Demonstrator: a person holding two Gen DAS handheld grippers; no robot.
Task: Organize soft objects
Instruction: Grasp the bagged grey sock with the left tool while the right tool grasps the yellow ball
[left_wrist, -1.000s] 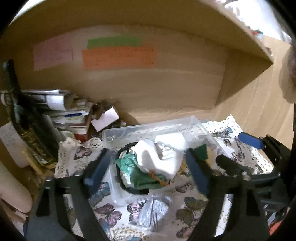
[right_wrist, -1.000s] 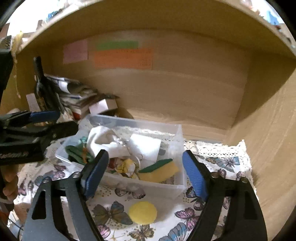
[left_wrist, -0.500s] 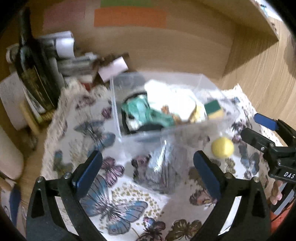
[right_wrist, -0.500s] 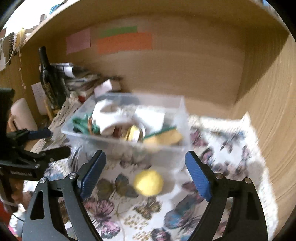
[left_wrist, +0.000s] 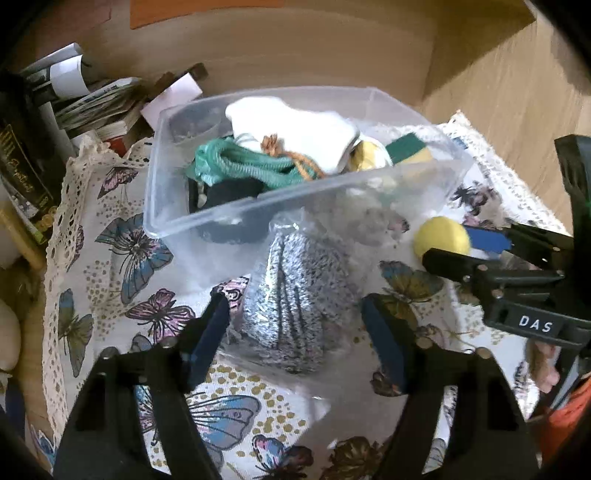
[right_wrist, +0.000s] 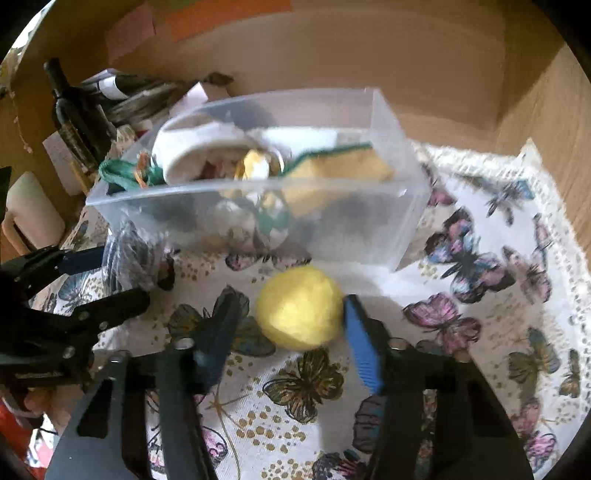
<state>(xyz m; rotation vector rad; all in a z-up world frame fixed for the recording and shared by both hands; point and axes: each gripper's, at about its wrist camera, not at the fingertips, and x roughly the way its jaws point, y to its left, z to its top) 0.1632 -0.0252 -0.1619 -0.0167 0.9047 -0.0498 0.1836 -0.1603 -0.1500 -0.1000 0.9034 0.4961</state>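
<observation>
Yellow ball (right_wrist: 299, 308) btwn R tongs (right_wrist: 291, 332)

Both tools have come down and forward from their raised position in front of the clear plastic bin (left_wrist: 258, 199). A second ago the left tool (left_wrist: 295, 339) framed the bin's contents with its fingers spread wide; now its fingers stand closer together on either side of the bagged steel-wool scourer (left_wrist: 295, 302) lying on the butterfly cloth (left_wrist: 122, 258), not yet touching it. The right tool (right_wrist: 291, 332), which earlier hovered wide open over the bin's front wall, has narrowed around the yellow ball (right_wrist: 299, 306); its right finger now touches the ball while the left finger is just beside it.
</observation>
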